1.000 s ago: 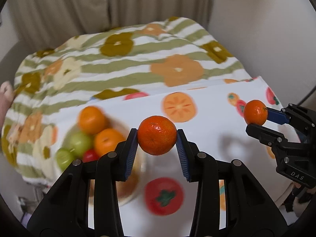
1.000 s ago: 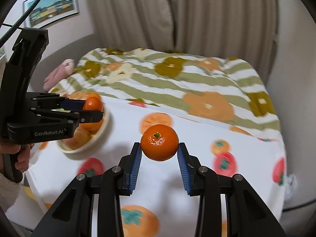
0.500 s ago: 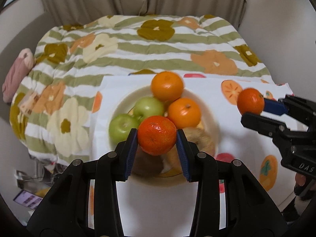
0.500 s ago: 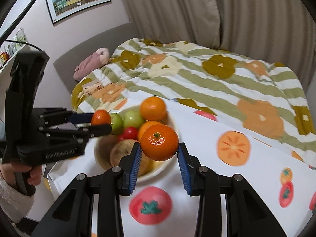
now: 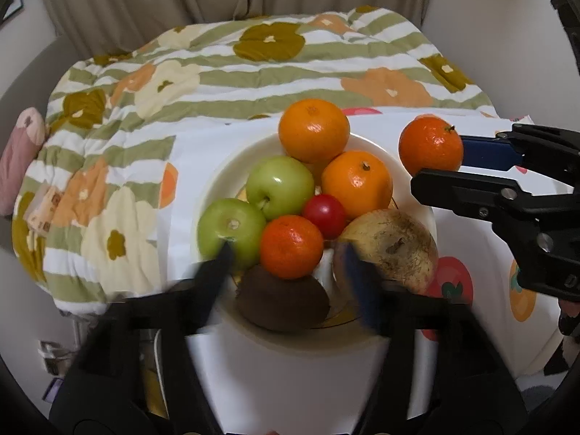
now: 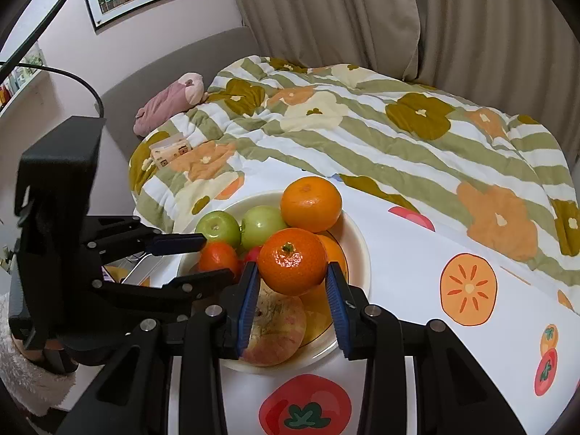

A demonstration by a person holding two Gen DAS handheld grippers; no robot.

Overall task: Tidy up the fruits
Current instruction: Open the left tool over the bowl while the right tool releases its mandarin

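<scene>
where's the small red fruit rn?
In the bowl, mid-pile: in the left wrist view the small red fruit sits between a green apple, an orange and the just-placed mandarin.

The bowl (image 5: 406, 166) sits on the surface (image 5: 290, 369), beneath the left gripper's fingers (image 5: 217, 268). Between those fingers a mandarin (image 5: 291, 246) rests in the bowl, two apples (image 5: 253, 206) ahead-left, two oranges (image 5: 333, 159) beyond, a kiwi (image 5: 282, 301) nearer. Right of them, the right gripper's fingers (image 6: 250, 297) hold a second mandarin (image 6: 292, 261) over the bowl's rim. The bed (image 5: 253, 72) lies behind.
</scene>
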